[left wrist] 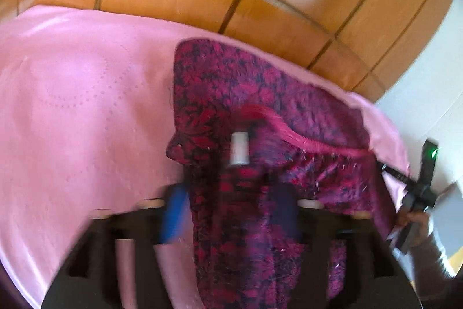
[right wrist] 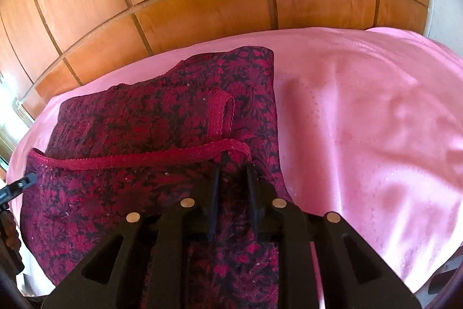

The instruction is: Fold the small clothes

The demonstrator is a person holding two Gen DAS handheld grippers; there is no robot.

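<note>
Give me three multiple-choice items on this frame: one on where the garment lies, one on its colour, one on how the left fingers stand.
1. Where does the garment lie?
A. on the pink sheet
B. on the wooden panels
C. on a chair

2. What colour is the garment?
A. plain white
B. dark red with a black pattern
C. blue stripes

3. How do the left fingers stand?
A. pressed together
B. out of view
C. spread wide, with cloth between them

Answers:
1. A: the pink sheet shows beside and behind it.
2. B: both views show the red-and-black print.
3. C: the left wrist view shows a wide gap filled by cloth.
</note>
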